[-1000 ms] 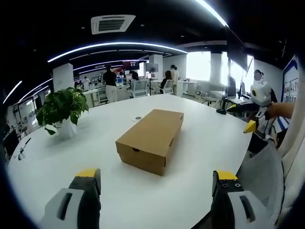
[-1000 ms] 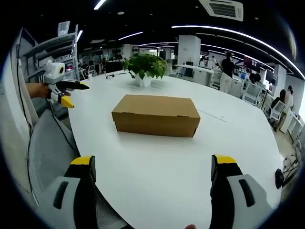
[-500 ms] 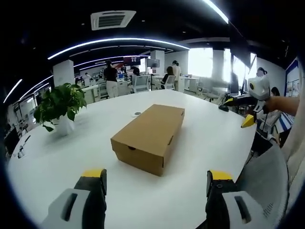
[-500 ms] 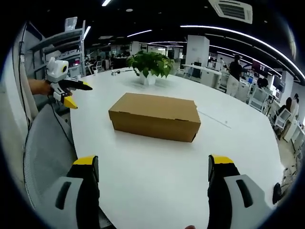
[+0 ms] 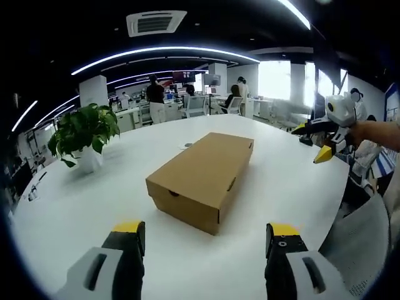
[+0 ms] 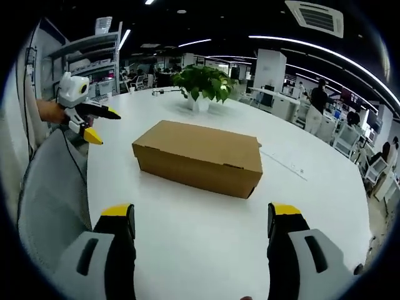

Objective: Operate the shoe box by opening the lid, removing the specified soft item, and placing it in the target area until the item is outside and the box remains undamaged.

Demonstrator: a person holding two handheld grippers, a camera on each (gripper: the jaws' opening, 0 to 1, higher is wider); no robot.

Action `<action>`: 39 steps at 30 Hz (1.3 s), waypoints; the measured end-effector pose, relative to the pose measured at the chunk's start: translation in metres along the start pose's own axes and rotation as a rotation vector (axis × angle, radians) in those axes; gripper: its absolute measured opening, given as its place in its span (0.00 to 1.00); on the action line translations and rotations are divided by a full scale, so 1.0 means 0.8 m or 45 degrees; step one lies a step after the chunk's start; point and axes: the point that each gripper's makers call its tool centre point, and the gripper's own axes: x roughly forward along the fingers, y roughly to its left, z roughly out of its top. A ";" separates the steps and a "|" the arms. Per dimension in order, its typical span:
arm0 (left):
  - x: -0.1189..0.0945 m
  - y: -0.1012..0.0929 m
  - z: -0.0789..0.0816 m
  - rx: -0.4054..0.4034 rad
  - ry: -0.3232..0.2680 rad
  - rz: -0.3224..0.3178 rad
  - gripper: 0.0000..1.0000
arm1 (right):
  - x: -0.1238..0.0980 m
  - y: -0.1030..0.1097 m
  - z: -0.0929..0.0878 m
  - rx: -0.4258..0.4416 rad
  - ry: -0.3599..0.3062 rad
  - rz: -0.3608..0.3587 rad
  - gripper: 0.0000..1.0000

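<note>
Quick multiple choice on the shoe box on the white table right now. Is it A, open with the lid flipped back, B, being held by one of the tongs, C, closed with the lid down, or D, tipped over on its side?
C: the shoe box lies flat on the table with its lid down, and both tongs, the left and the right, are open and short of it.

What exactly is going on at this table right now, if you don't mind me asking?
A person holds a two-jaw gripper in each hand, both aimed at a closed cardboard shoe box lying on a white round table. The left gripper and right gripper are both open and short of the box, touching nothing. The lid is down, so opening has not begun. A potted plant stands beyond the box.
</note>
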 end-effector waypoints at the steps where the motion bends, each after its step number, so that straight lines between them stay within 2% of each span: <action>1: 0.002 0.000 0.000 -0.002 0.004 0.002 0.80 | 0.002 -0.002 0.001 -0.004 -0.001 0.005 0.82; 10: 0.024 -0.005 0.002 -0.015 0.016 0.039 0.77 | 0.030 -0.028 0.001 -0.052 0.007 0.059 0.76; 13: 0.032 -0.009 0.001 -0.005 0.021 0.044 0.72 | 0.039 -0.040 0.004 -0.054 0.002 0.066 0.75; 24: 0.056 -0.008 -0.001 -0.028 0.045 0.093 0.68 | 0.079 -0.065 0.011 -0.104 0.000 0.120 0.66; 27: 0.062 -0.009 -0.003 -0.033 0.052 0.108 0.67 | 0.093 -0.074 0.011 -0.129 0.014 0.133 0.66; 31: 0.071 -0.011 -0.006 -0.022 0.061 0.123 0.64 | 0.103 -0.086 0.013 -0.124 0.012 0.134 0.64; 34: 0.079 -0.009 -0.010 -0.050 0.078 0.134 0.61 | 0.112 -0.096 0.011 -0.112 0.020 0.133 0.63; 39: 0.090 -0.003 -0.008 -0.056 0.086 0.178 0.60 | 0.121 -0.113 0.009 -0.068 0.025 0.115 0.59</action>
